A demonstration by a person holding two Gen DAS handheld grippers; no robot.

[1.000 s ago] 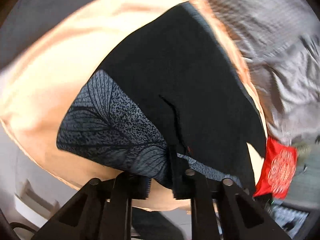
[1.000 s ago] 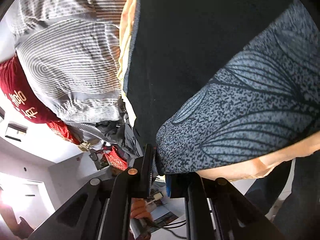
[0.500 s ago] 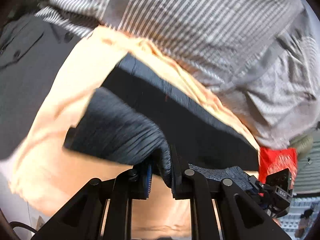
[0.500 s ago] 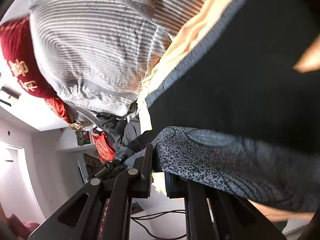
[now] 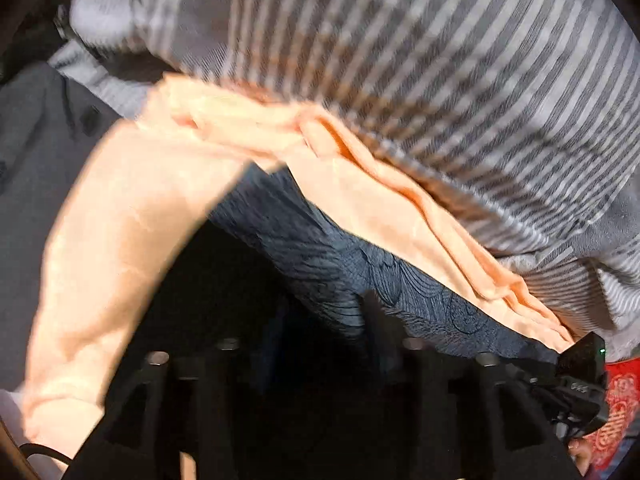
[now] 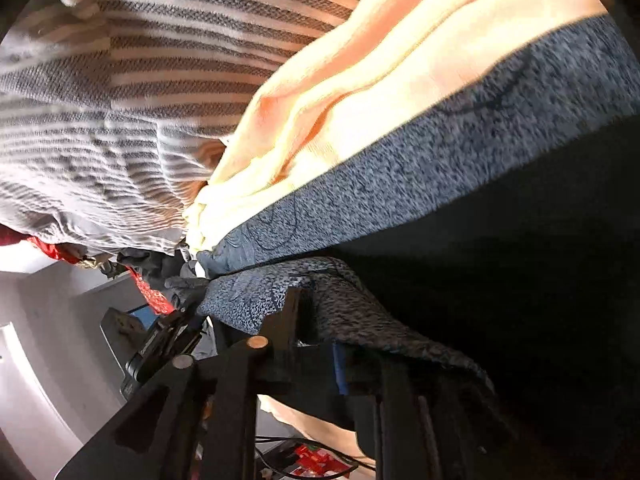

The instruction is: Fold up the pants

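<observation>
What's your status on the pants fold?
Right gripper shut on pants. Left gripper in shadow, grip unclear. Peach cloth underneath, striped bedding beyond.

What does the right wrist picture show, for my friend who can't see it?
The right gripper pinches the edge of dark blue patterned pants, jaws closed on the fabric. Beyond lie a peach cloth and a grey striped cloth.

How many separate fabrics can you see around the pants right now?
3, besides the dark patterned pants: a peach cloth under them, a grey striped cloth beyond it, and a red embroidered fabric at the right edge. Folds may hide others.
</observation>
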